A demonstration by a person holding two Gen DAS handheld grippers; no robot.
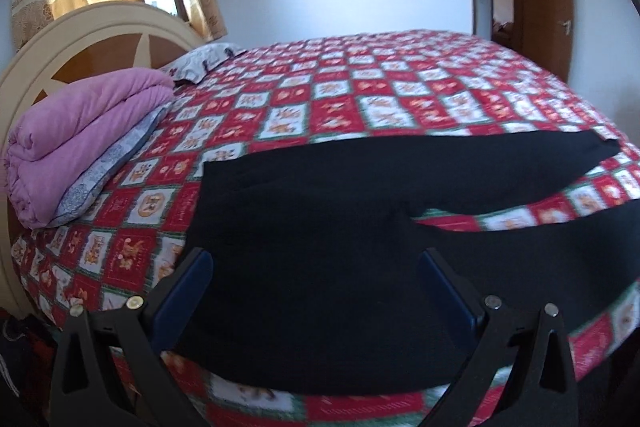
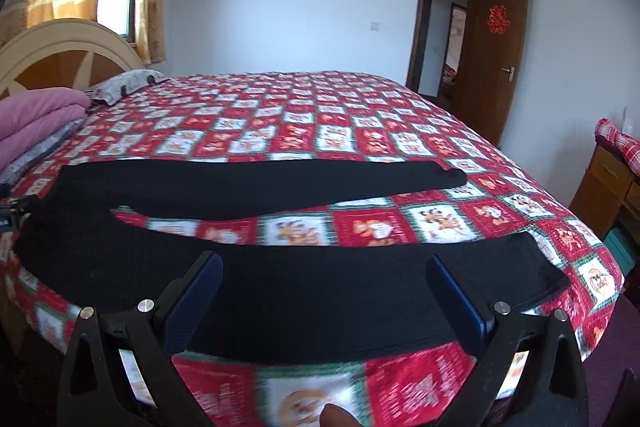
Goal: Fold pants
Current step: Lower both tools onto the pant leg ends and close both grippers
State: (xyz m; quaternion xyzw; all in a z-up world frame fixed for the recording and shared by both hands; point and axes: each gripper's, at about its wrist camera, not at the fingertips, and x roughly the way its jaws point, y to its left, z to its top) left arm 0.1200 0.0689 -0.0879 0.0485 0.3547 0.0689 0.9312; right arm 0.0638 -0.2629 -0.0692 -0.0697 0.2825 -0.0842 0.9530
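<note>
The black pants (image 2: 256,259) lie spread flat along the near edge of the bed (image 2: 320,115), waist toward the headboard end, the two legs splayed apart toward the foot. Both the left gripper (image 1: 316,283) and the right gripper (image 2: 324,287) hover wide open and empty above the cloth. To fold well, I'd pinch the near leg at hem and waist together and carry it squarely onto the far leg, seams aligned. The fabric looks soft, dark and smooth.
</note>
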